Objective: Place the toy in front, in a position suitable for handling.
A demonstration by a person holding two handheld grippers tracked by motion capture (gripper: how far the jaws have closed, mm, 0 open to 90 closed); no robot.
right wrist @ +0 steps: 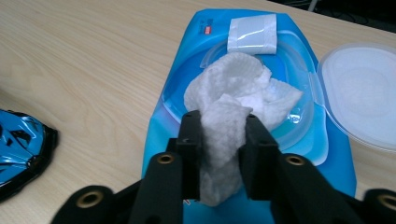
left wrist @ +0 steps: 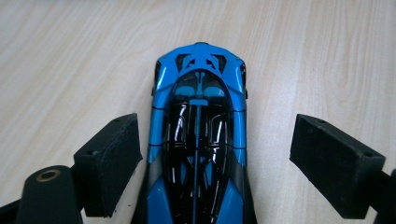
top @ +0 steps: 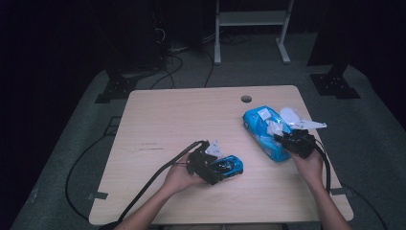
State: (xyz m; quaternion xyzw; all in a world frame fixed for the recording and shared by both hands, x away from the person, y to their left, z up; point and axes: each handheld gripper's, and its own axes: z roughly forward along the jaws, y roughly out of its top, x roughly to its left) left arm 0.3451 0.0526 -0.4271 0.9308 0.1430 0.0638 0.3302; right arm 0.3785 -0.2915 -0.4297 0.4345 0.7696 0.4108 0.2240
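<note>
Right gripper was pinching a white wet wipe, pads pressed into the sheet from both sides; the wipe bunched up between the jaws and ran back into the round dispenser opening of the blue wet-wipe pack. The pack's clear flip lid stood swung open to the side in the right gripper view, and a white sticker sat on the pack just beyond the opening. In the high view the right gripper was over the near end of the wet-wipe pack, which lay flat on the right side of the wooden table, angled, with the lid hanging off toward the table's right edge. Left gripper was spread wide, jaws on either side of a blue toy sports car with a black glossy canopy; neither pad touched the car, visible gaps on both sides, the left gap narrower. Car sat on its wheels on the table, lengthwise between the jaws. In the high view the left gripper and the car were at the near middle of the table, well apart from the pack. The car's edge also showed at the lower left of the right gripper view. Cable from each gripper trailed back toward the person's side.
</note>
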